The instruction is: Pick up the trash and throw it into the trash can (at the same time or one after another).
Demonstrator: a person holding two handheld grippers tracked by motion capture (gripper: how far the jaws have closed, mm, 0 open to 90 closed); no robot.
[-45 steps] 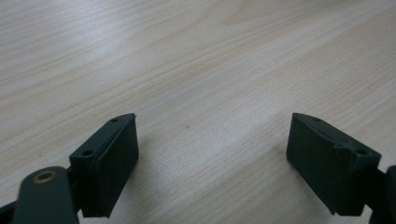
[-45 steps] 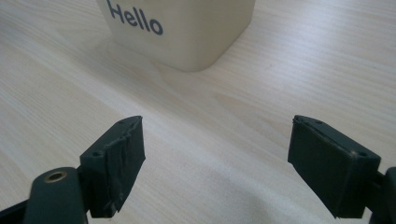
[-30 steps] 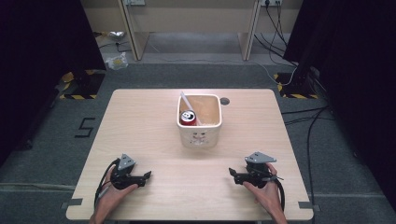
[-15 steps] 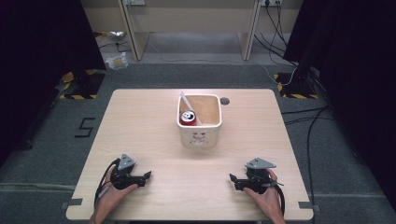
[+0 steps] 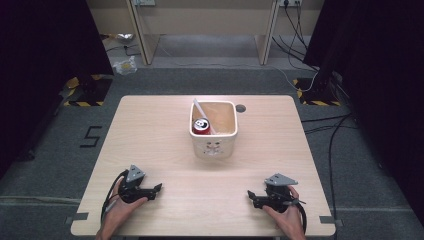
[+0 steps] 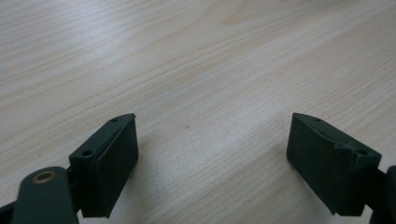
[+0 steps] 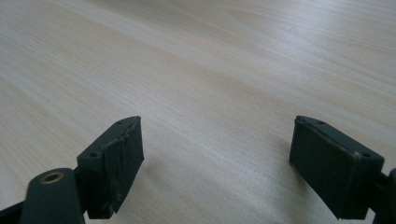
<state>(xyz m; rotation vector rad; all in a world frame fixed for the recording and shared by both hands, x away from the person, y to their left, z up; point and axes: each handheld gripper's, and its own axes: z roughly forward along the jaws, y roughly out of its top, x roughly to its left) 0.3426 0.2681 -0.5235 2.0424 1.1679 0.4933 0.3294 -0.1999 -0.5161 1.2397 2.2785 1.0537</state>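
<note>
1. Both grippers, left gripper (image 5: 156,188) and right gripper (image 5: 251,194), parked on near desk (image 5: 150,130) edge, jaws spread, empty.
2. Red can (image 5: 201,126) upright inside white bin (image 5: 214,146) mid-desk, well apart; contained for easy reach.

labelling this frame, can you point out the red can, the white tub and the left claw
red can (image 5: 201,125), high view, on its silver top
white tub (image 5: 214,147), high view, on its front wall
left claw (image 5: 157,190), high view, between its fingertips
</note>
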